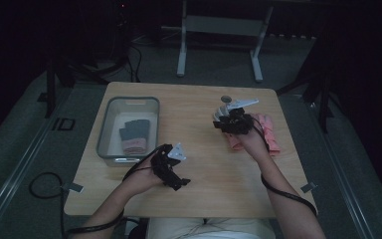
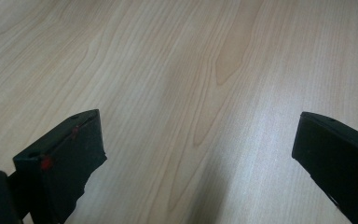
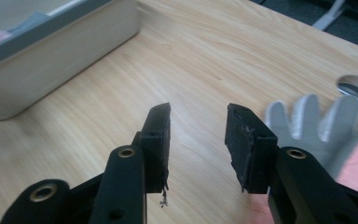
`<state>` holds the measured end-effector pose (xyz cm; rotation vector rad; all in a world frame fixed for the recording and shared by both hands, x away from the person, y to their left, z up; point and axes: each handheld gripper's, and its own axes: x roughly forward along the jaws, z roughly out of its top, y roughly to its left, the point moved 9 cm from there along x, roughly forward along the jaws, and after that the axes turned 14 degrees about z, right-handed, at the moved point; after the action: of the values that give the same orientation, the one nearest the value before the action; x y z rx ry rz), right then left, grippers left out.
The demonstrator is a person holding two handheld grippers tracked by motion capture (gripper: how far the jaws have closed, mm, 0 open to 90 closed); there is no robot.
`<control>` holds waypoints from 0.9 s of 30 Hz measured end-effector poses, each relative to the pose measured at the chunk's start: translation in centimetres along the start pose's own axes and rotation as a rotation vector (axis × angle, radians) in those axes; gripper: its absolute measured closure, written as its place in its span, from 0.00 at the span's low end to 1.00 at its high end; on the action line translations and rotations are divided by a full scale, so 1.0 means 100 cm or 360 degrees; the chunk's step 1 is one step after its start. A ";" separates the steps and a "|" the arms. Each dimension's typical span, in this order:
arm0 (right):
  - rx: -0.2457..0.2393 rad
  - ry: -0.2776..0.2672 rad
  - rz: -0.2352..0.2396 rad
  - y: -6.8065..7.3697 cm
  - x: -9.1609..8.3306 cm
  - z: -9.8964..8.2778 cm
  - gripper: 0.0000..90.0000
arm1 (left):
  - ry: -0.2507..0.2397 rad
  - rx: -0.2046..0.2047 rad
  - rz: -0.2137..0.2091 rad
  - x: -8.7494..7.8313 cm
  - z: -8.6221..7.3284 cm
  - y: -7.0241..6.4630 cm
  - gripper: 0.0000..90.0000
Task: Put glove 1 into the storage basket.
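a pale wooden worktop [image 1: 204, 164] is carrying everything here, standing on a dark carpeted floor. on its left side a grey-rimmed plastic bin [image 1: 103, 130] is sitting, with a grey glove with a pink cuff [image 1: 133, 135] lying flat inside it; in the right gripper view a corner of the bin's wall [image 3: 51, 70] is showing at upper left. on the right side of the worktop a pink and grey glove [image 1: 271, 134] is lying partly under the person's right hand, and in the right gripper view its grey fingertips [image 3: 307, 123] are spreading out just beside the right-hand jaw. the right gripper [image 1: 231, 119] is hovering low above the near edge of that glove, its fingers [image 3: 156, 135] standing partly open with only bare wood showing between them and nothing held. the left gripper [image 1: 171, 172] is hanging near the front middle of the worktop, just right of the bin's near corner, its fingers [image 2: 70, 154] spread wide over bare wood and gripping nothing. a small round metal disc [image 1: 226, 99] is lying beyond the right gripper.
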<state>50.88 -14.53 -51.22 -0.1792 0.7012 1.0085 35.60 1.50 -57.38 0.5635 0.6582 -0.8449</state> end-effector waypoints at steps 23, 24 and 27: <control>0.0154 0.0107 -0.0389 -0.072 0.008 -0.020 0.68 | -0.0063 -0.0069 0.0078 0.012 -0.043 -0.025 0.03; 0.0169 0.0148 -0.0408 -0.077 0.011 -0.023 0.68 | -0.0075 -0.0077 0.0076 0.011 -0.042 -0.027 0.03; 0.0225 0.0233 -0.0410 -0.090 0.018 -0.033 0.66 | -0.0086 -0.0077 0.0099 0.010 -0.042 -0.028 0.03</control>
<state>57.41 -19.52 -56.43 -0.2155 0.8561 0.7022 32.58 2.37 -61.49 0.5136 0.6071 -0.7812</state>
